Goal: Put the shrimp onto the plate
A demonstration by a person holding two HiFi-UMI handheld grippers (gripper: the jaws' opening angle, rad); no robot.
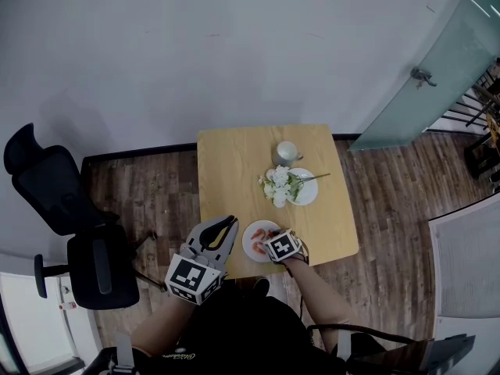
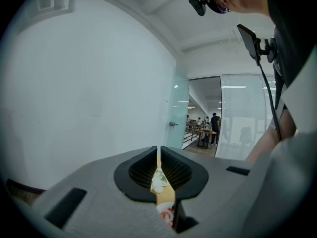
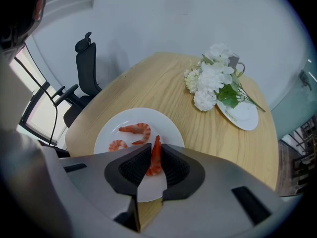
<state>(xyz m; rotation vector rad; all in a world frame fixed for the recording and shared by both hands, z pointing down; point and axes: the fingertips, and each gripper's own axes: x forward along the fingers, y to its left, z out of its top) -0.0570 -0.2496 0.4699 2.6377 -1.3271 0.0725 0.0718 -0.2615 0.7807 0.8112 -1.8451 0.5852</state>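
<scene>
A white plate (image 3: 143,122) lies near the table's front edge, with two orange shrimp on it, one (image 3: 134,129) near the middle and one (image 3: 118,145) at its left. My right gripper (image 3: 154,155) hangs just over this plate, shut on a third shrimp (image 3: 155,157) that stands tail-up between the jaws. In the head view the right gripper (image 1: 275,242) covers the right side of the plate (image 1: 255,237). My left gripper (image 1: 227,225) is held off the table's front left edge. Its jaws (image 2: 158,152) are shut with nothing between them.
A bunch of white flowers (image 3: 212,79) lies partly on a second white plate (image 3: 243,115) further back, with a white mug (image 1: 287,151) behind. A black office chair (image 1: 70,225) stands left of the wooden table (image 1: 234,162). A glass door (image 1: 437,76) is at the right.
</scene>
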